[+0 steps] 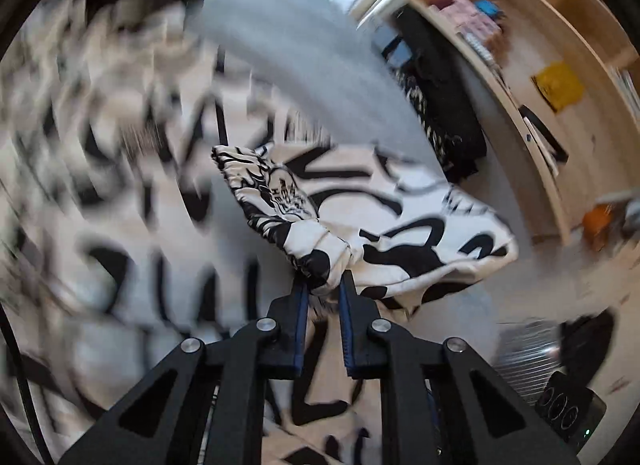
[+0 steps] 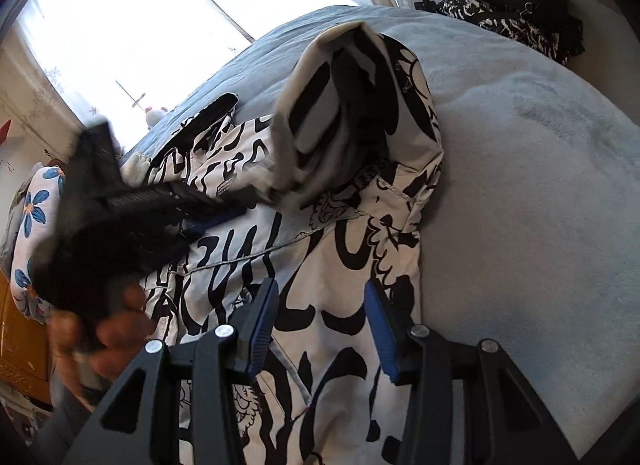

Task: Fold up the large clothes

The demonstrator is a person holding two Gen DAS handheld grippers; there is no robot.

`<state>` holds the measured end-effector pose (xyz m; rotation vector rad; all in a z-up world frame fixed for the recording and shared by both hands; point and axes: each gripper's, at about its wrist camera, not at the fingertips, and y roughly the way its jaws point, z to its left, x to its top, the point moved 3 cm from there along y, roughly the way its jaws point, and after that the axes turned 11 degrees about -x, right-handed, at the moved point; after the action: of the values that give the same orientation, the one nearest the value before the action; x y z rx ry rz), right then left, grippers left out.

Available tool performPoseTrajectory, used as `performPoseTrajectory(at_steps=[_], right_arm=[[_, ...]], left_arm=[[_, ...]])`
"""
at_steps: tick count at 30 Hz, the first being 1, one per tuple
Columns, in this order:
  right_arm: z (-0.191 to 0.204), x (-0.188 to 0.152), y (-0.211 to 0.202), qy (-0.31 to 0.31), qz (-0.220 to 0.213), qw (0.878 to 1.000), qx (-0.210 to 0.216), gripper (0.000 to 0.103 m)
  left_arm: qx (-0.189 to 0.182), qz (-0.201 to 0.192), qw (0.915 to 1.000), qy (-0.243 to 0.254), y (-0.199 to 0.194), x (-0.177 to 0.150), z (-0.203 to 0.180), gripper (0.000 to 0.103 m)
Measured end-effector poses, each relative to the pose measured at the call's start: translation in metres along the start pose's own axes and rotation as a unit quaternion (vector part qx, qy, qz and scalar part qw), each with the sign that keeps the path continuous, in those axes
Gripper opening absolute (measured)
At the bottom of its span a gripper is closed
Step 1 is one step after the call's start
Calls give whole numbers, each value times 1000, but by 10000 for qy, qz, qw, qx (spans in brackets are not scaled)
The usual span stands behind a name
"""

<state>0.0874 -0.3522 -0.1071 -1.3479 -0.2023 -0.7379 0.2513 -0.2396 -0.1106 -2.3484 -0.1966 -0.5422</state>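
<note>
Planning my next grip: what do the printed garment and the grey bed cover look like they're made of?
Printed garment: seemingly smooth woven cloth, white with black print, matte, visible seam stitching, bunching softly in the left gripper. Bed cover: likely plush fleece, a fuzzy, napped grey surface.

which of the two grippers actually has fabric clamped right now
The left gripper: its pads pinch the sleeve of the black-and-white jacket; the right gripper stands open, empty.

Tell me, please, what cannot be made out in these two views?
- Left wrist view: jacket body, smeared by motion blur.
- Left wrist view: shelf contents, blurred and small.
- Right wrist view: left gripper fingertips, blurred against the sleeve.
- Right wrist view: window scene, washed out.
</note>
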Motion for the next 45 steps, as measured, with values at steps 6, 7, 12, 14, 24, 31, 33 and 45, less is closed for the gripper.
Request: performPoseTrajectory(at_steps=[6,7,12,14,24,31,33,45], right_arm=[[6,-1,-5,-119,-94,9999,-18,45],[9,-1,-5,-152,-99,9998,-26,45],[11,-7,2,-263,14,9996,-98,45],[12,-9,7,-281,133,9994,-143,45],[17,-8,16,-421,389,9978,-328,60],[15,17,12,-292,359,9987,-200,62],[8,28,14,-120,375,9991,-155,62],[-1,50,96,122,1395,9901,34,60]], left_arm=[[1071,-860,9837,1161,-79,35,-20,11],[1249,-939,9801,1227,-94,37,-14,11],[2112,-1096,9646,1137,-143,30,37,11],[2350,-981,9627,919,-153,17,63,11],[2141,-79,9750,-581,-148,-64,182,41],[1440,-532,9831,-998,-163,-53,199,75],[1203,-529,9840,-1205,-156,-47,206,75],[1554,-282,9859,-546,-129,-15,190,28]])
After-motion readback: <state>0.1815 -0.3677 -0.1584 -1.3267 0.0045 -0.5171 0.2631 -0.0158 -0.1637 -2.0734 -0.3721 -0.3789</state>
